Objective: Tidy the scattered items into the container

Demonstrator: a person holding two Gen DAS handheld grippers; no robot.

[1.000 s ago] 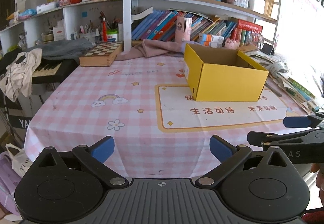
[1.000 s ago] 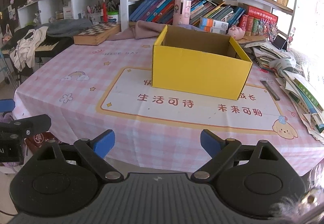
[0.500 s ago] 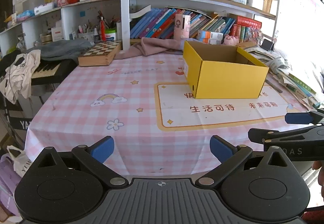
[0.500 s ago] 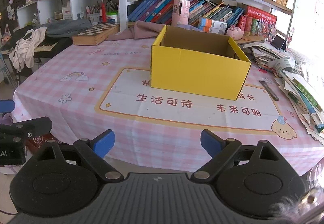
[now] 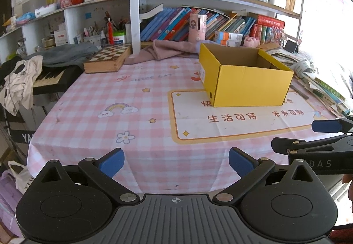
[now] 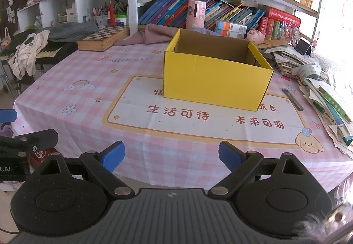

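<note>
An open yellow cardboard box [image 6: 216, 80] [image 5: 247, 77] stands on the pink checked tablecloth [image 6: 92, 98], on its white printed panel. I see its brown inner walls, but its floor is hidden. A thin dark pen-like stick [image 6: 293, 99] [image 5: 299, 92] lies on the cloth just right of the box. My right gripper [image 6: 171, 156] is open over the table's near edge, with nothing between its blue pads. My left gripper [image 5: 175, 162] is open the same way, further left, also with nothing between them. Each gripper shows at the side of the other's view.
A heap of papers and books [image 6: 326, 98] crowds the table's right edge. At the back lie a wooden chessboard case [image 6: 103, 39], a crumpled pink cloth [image 6: 152, 34], a pink tube [image 6: 195, 14] and a small pig toy [image 6: 256, 36], under full bookshelves. A keyboard with clothes [image 5: 44, 78] stands left.
</note>
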